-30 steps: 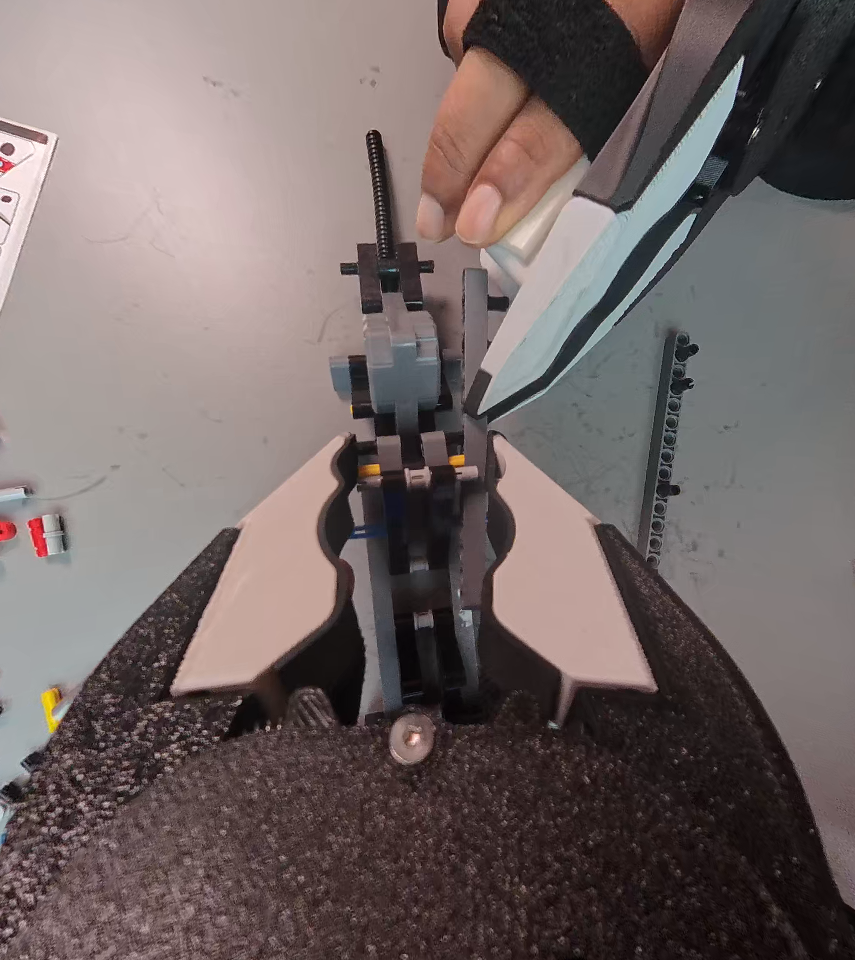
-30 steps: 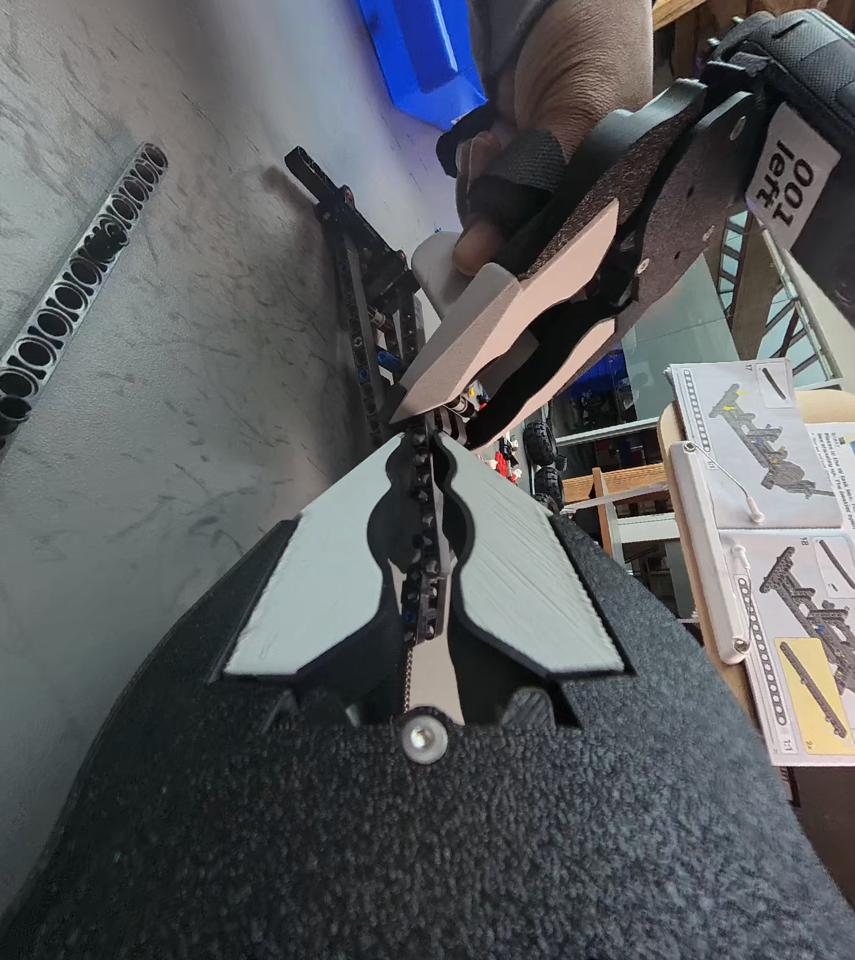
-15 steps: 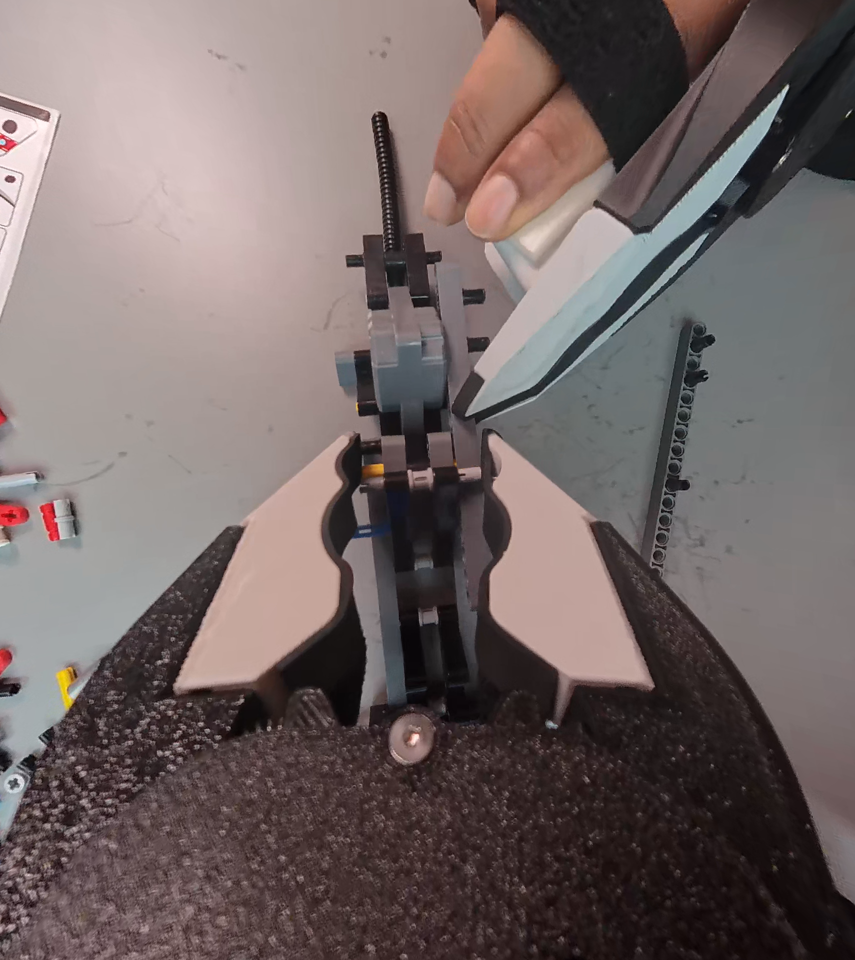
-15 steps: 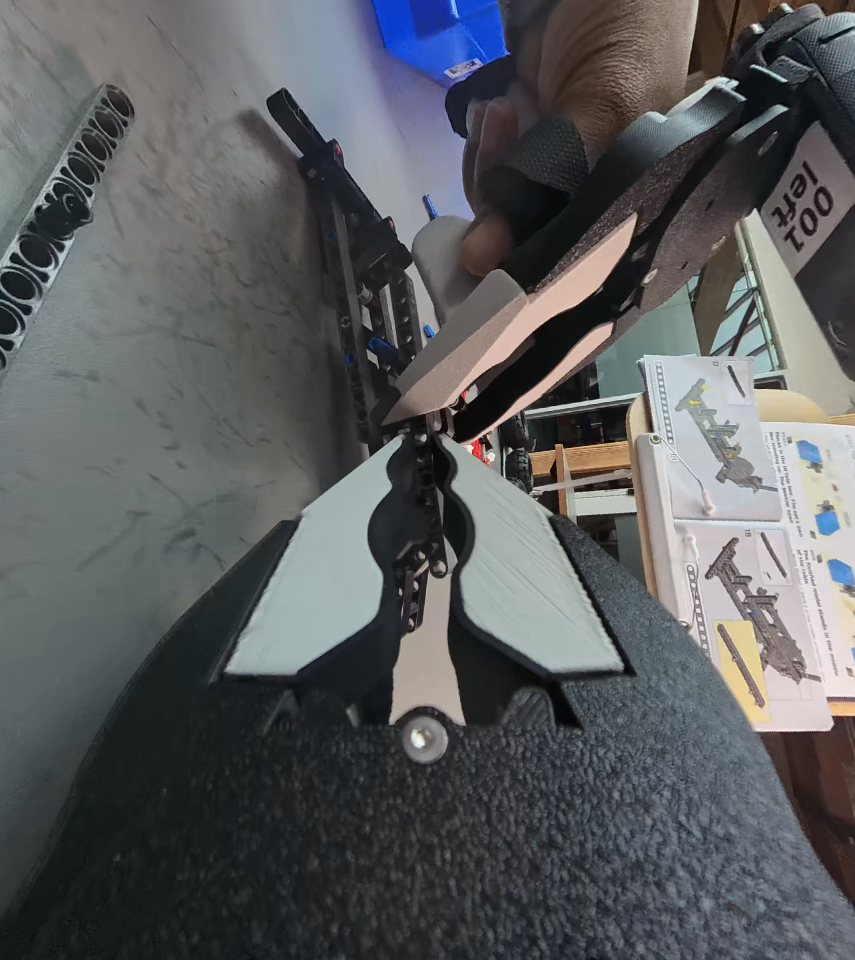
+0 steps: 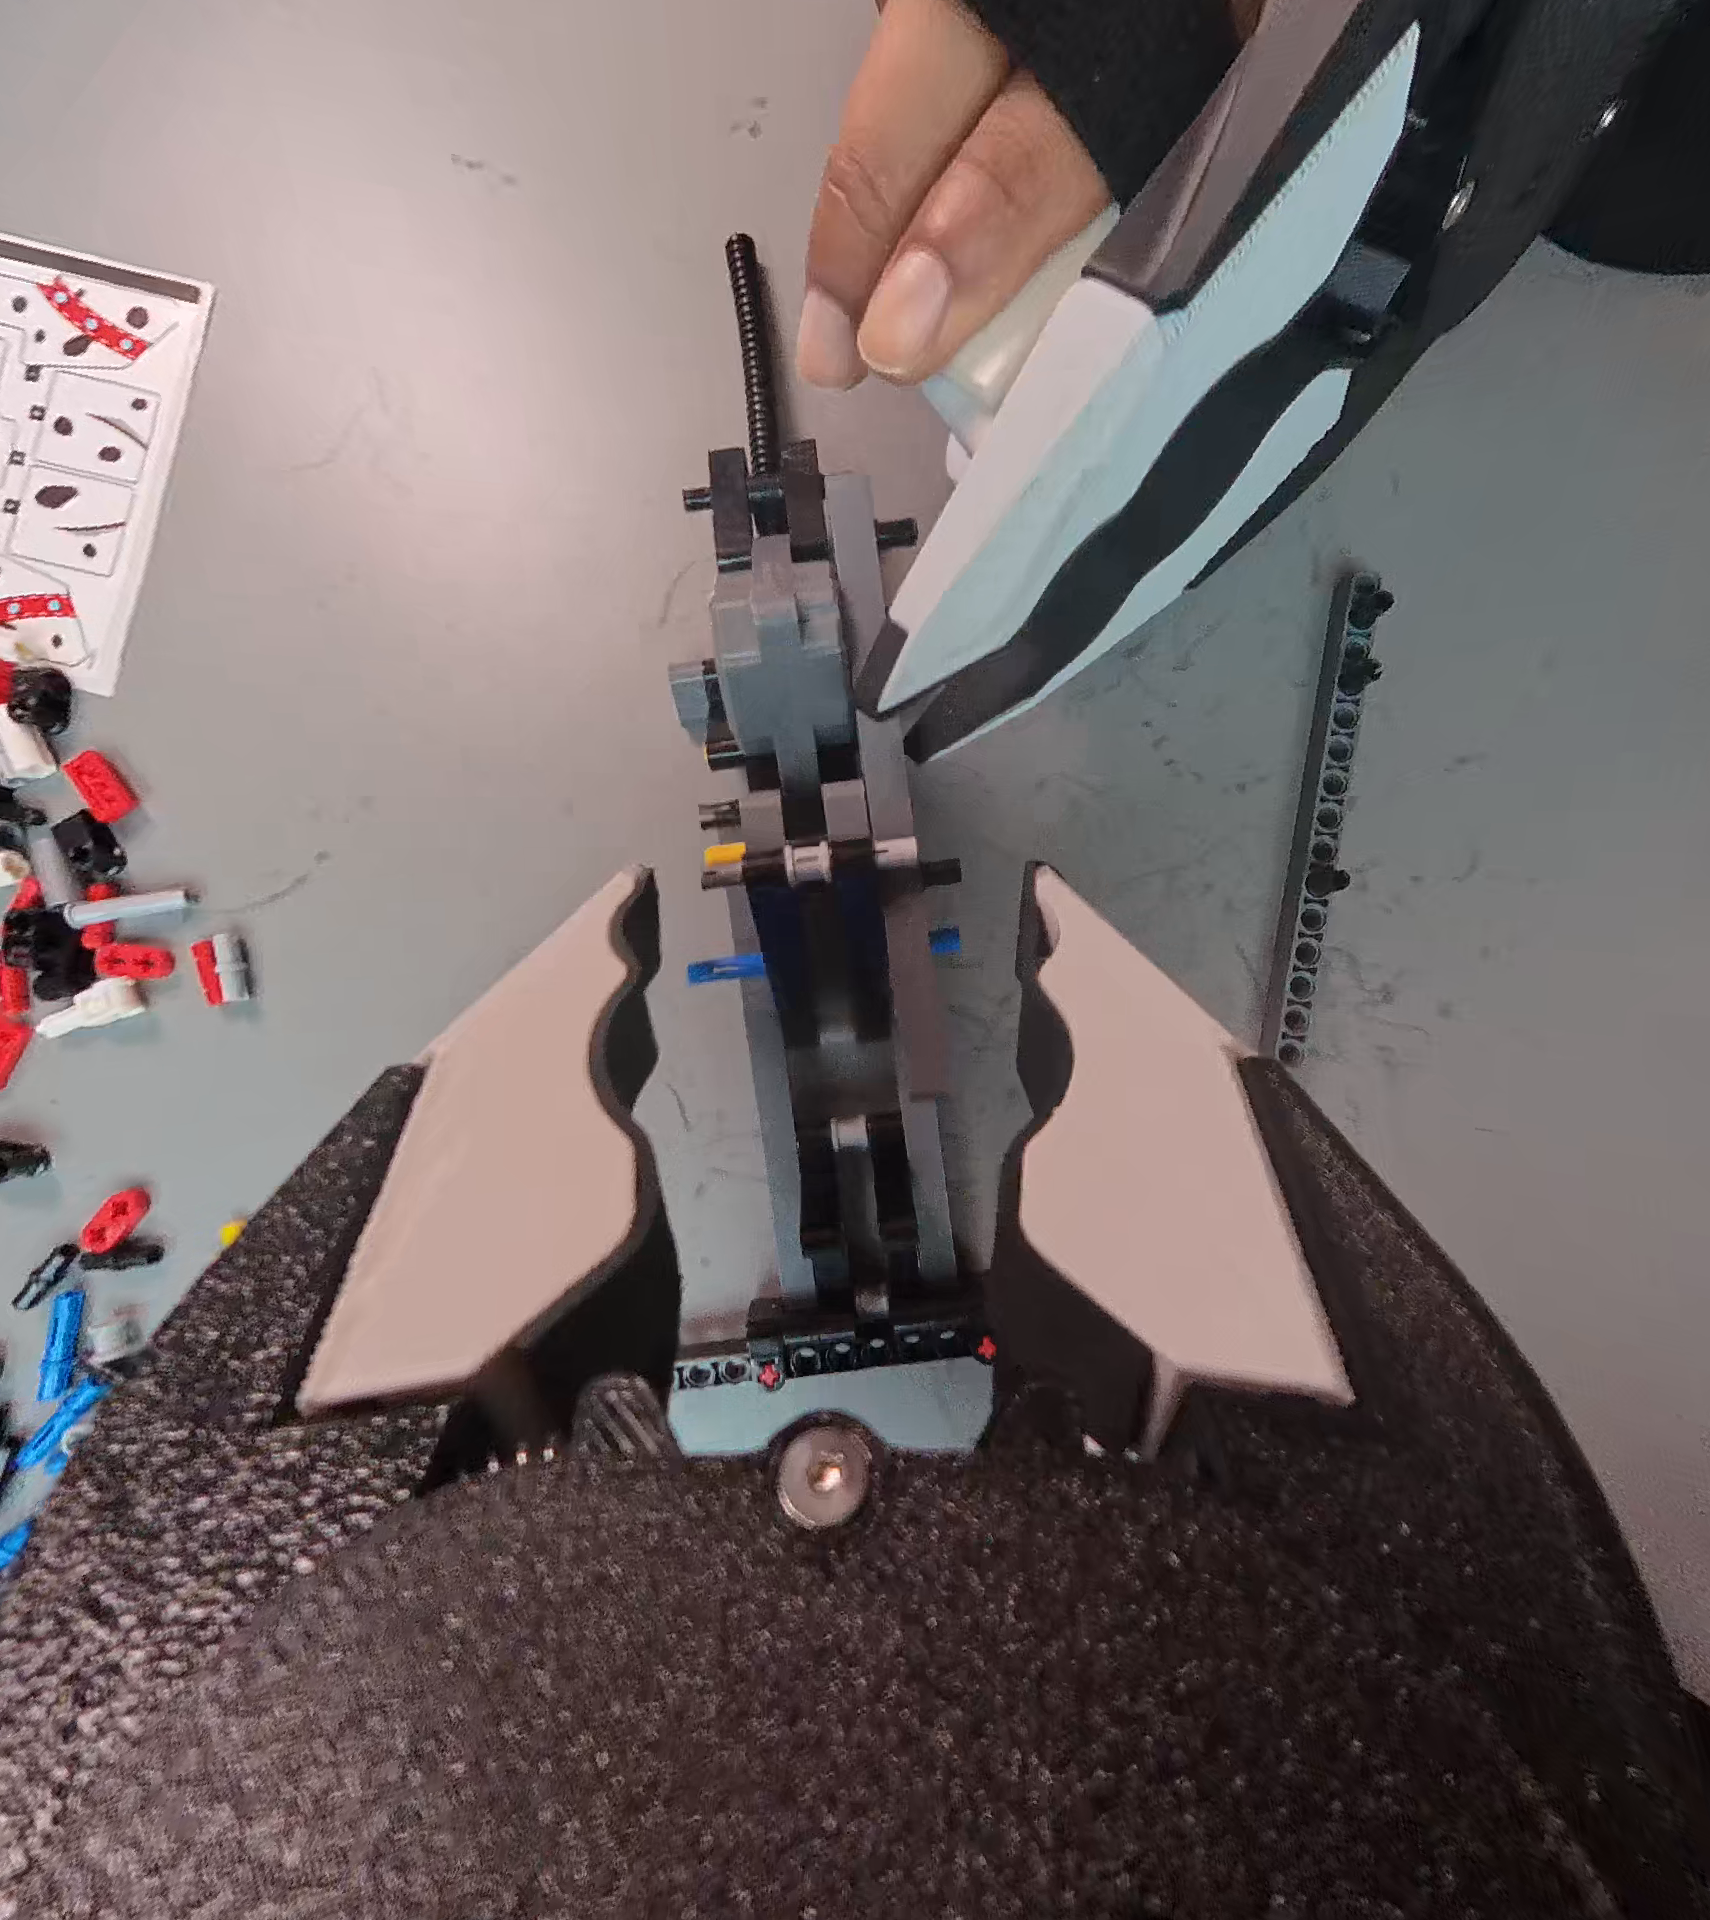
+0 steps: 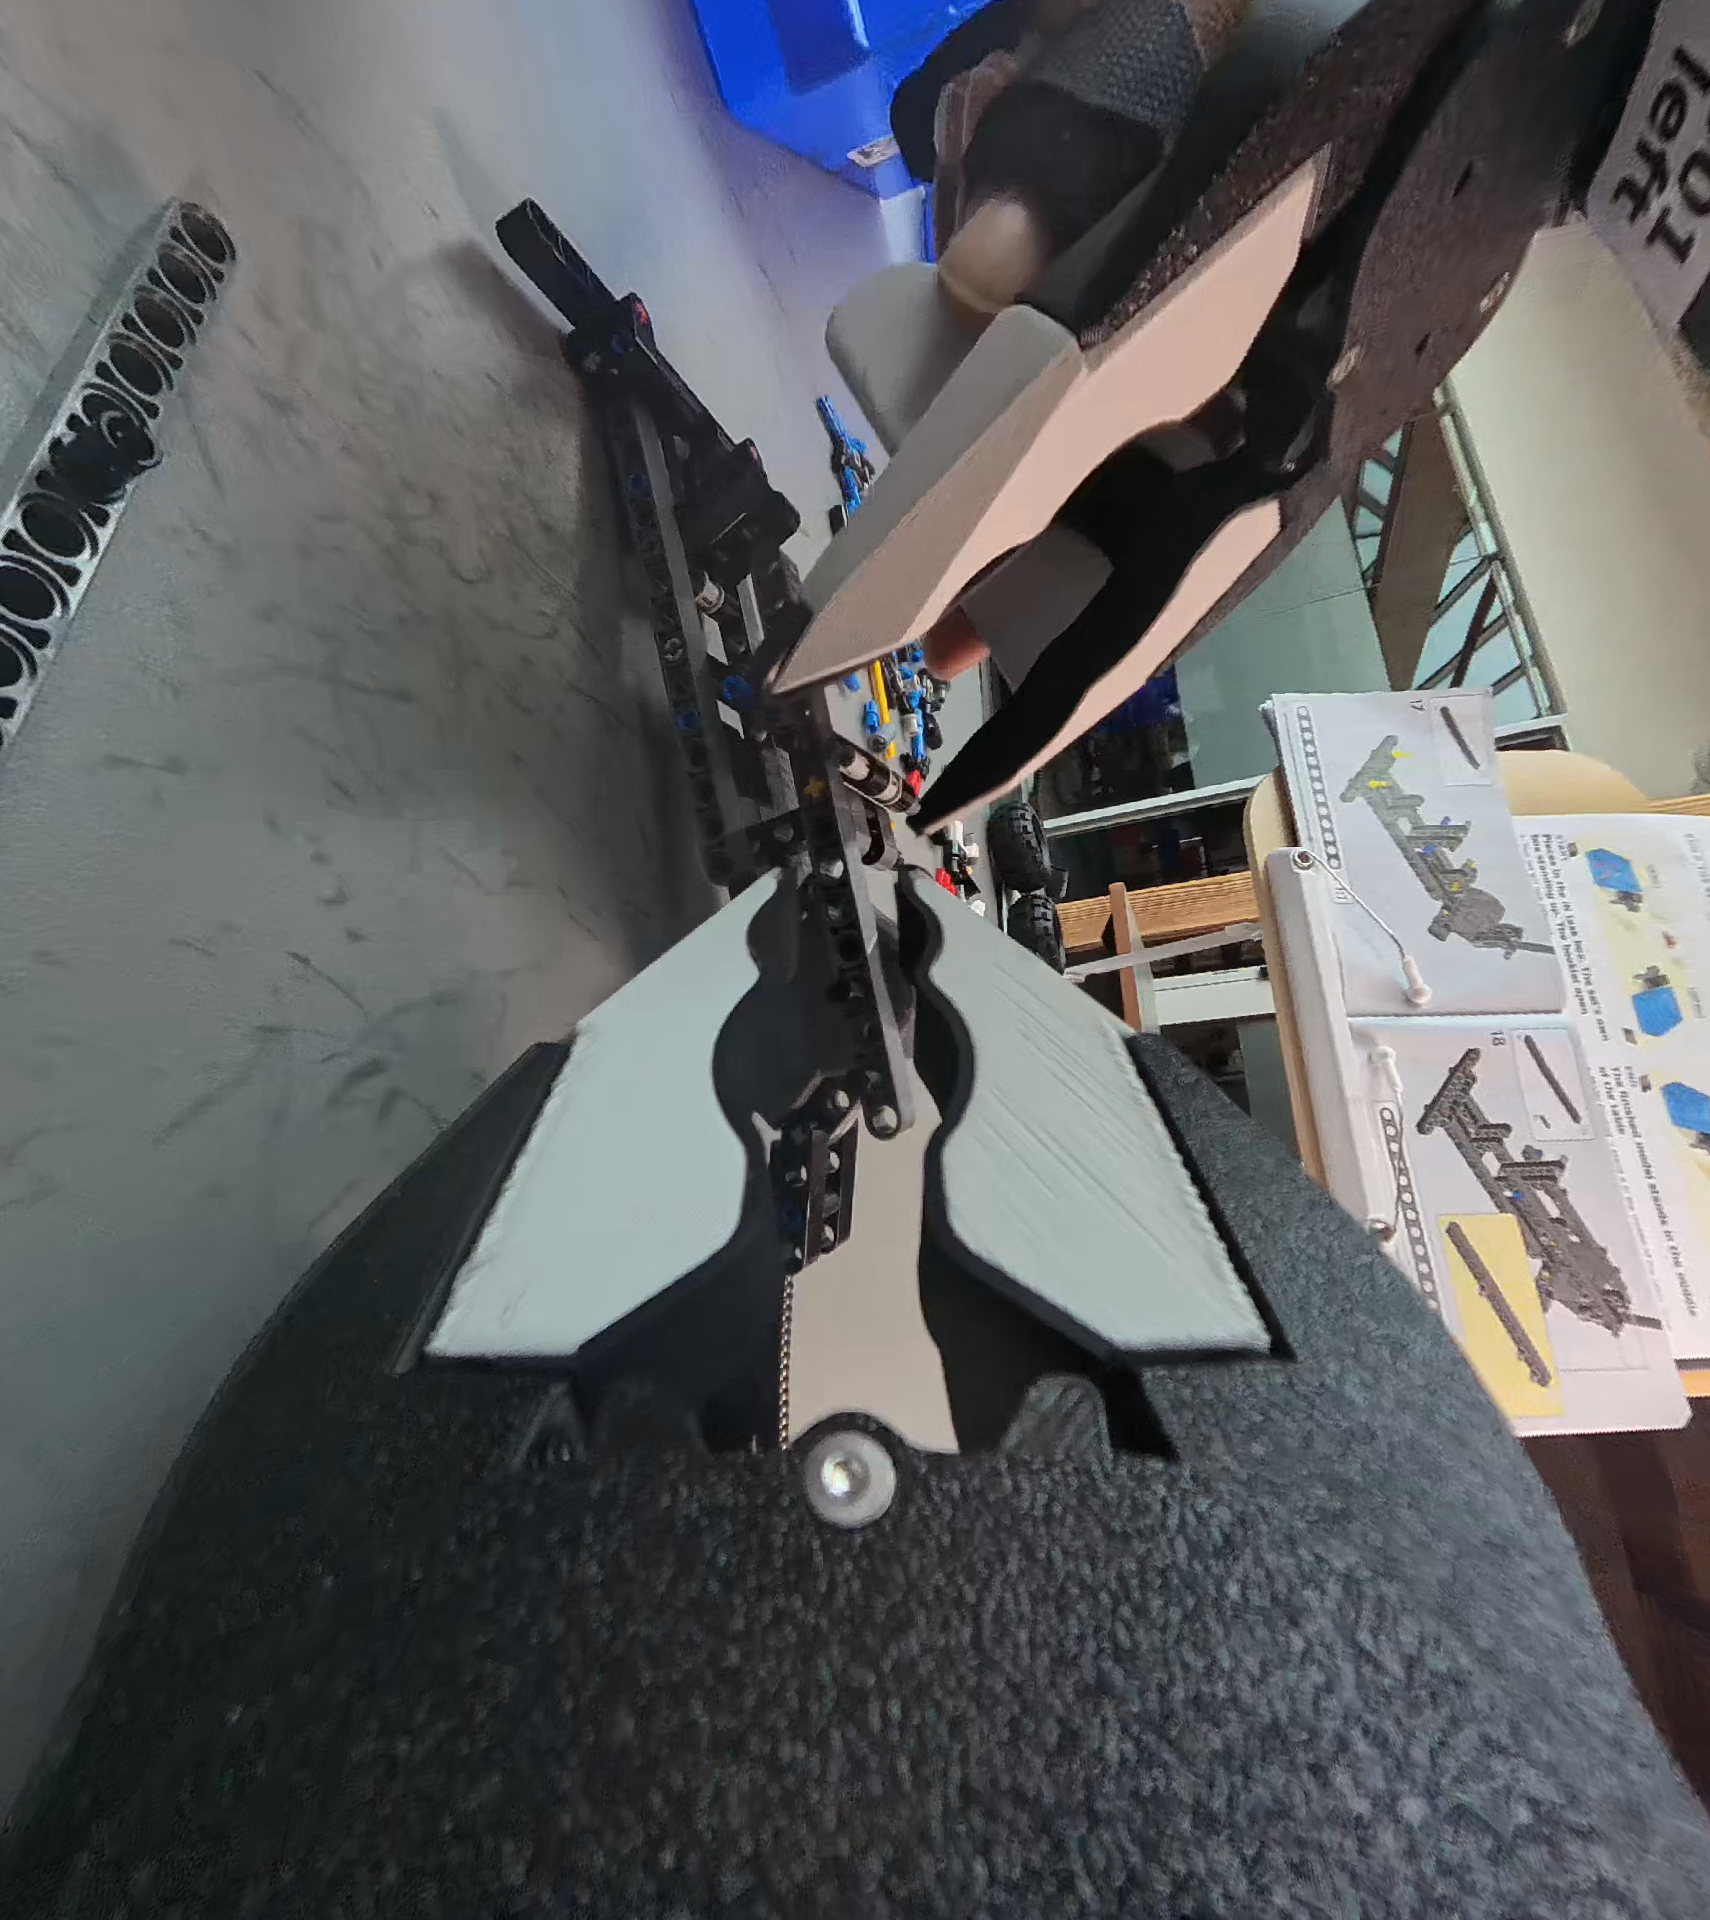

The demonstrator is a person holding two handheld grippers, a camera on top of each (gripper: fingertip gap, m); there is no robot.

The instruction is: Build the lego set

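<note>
The dark grey and black lego assembly point(image 5: 778, 665) lies lengthwise on the grey table, a black threaded rod sticking out of its far end. My left gripper point(image 5: 843, 878) is open, its jaws wide apart on either side of the assembly and not touching it. My right gripper point(image 5: 898, 722) comes in from the upper right and is shut on the assembly's right-hand grey beam. In the right wrist view the right gripper point(image 6: 843, 883) pinches that beam point(image 6: 856, 997), the rest of the assembly point(image 6: 716, 457) runs away from it, and the open left gripper point(image 6: 851, 753) hangs over it.
A long grey beam with black pins point(image 5: 1334, 821) lies on the table to the right, also shown in the right wrist view point(image 6: 51, 551). A sticker sheet point(image 5: 30, 436) and several loose parts point(image 5: 51, 935) lie at the left. An open instruction booklet point(image 6: 1516, 1039), black tyres point(image 6: 1027, 842) and a blue bin point(image 6: 809, 73) are beyond.
My left gripper has opened and let go of the assembly, and has drawn back a little. My right gripper stays shut on the beam and has shifted farther along the assembly.
</note>
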